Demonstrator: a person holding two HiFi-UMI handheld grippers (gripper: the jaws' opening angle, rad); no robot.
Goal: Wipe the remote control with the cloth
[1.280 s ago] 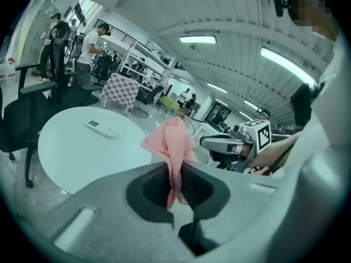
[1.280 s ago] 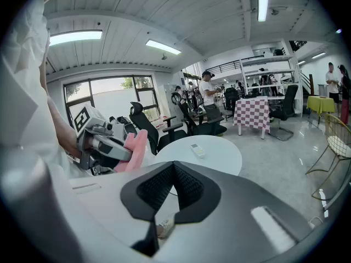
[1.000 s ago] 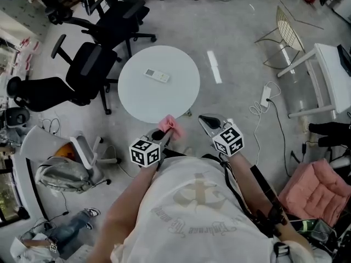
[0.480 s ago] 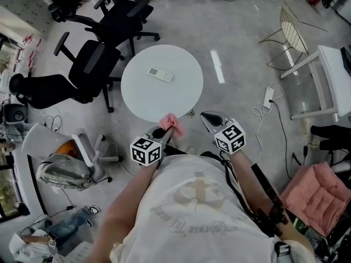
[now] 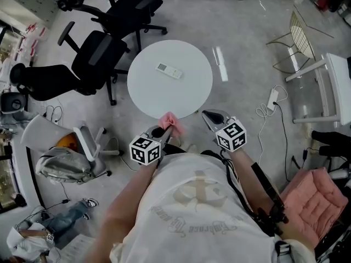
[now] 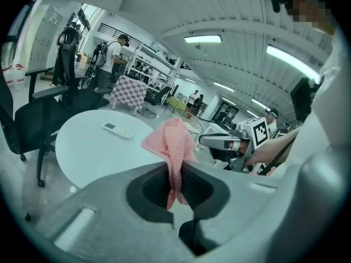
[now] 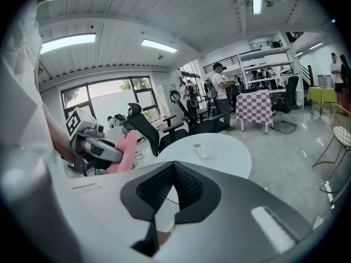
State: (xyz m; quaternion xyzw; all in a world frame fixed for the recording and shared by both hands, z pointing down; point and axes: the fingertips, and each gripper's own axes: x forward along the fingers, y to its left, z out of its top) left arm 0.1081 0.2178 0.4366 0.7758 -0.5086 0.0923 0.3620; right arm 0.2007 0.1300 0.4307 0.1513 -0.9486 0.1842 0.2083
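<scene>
Both closed: L hand-held gripper (image 6: 175, 184) on cloth (image 6: 171, 141), R hand-held gripper (image 7: 173, 188) empty; remote (image 5: 169, 70) ahead.

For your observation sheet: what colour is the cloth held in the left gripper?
Pink; the cloth shows best in the left gripper view.

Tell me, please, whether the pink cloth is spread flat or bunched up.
Bunched up: the pink cloth is pinched in the left gripper, crumpled folds sticking out beyond the jaws.

No legible text — shirt print (image 5: 189, 215) (cursive) too blurred.
</scene>
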